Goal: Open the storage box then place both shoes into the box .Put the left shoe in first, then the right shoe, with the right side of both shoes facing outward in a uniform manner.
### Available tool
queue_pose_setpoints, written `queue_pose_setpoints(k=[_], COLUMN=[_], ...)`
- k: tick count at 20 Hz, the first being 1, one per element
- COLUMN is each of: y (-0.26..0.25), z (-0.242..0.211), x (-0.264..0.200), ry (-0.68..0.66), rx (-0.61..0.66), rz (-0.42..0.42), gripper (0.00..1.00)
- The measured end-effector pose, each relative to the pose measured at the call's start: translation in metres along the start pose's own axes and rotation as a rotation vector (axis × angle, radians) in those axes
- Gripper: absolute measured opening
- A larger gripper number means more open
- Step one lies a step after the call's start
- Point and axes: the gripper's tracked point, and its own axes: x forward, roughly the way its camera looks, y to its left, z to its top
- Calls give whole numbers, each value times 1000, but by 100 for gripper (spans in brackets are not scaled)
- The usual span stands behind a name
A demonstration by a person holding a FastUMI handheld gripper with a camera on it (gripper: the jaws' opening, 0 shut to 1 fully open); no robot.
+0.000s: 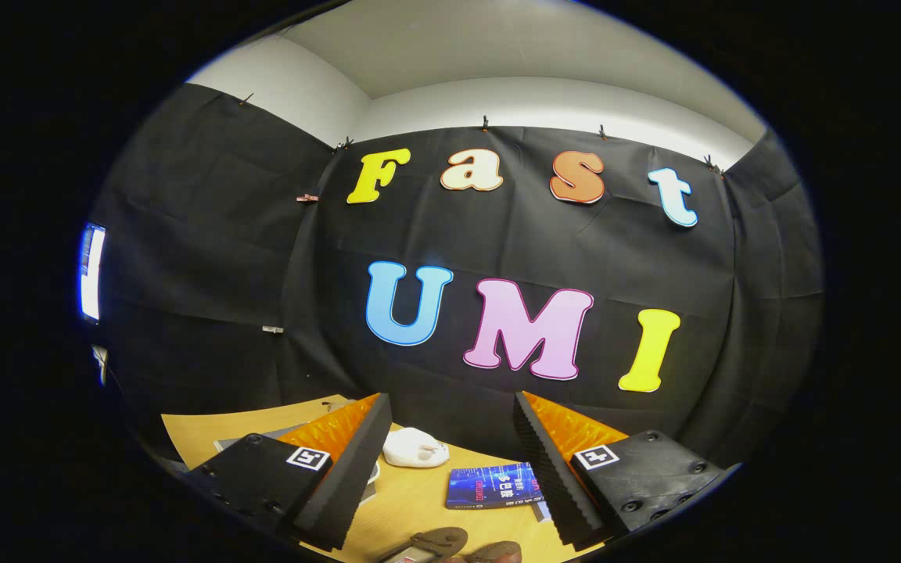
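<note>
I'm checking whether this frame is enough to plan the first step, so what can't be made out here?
- Brown shoe-like shapes between the fingers: cut off by the view's lower edge, so which shoe is which is unclear.
- Grey flat thing on the table: mostly hidden behind one finger; whether it is the storage box is unclear.
- White object beyond the open gripper: too small to identify.
- Book: partly covered by the other finger.
</note>
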Motion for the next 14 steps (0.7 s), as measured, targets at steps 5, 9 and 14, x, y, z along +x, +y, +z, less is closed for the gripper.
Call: queue_pose_setpoints(k=[5, 9, 14], y=[0, 13, 22], z=[-2, -6, -12], x=[4, 6, 13], ry=[0, 25, 47], rx=[1, 56, 101], rz=[2, 57, 112], gripper=[97, 97, 97])
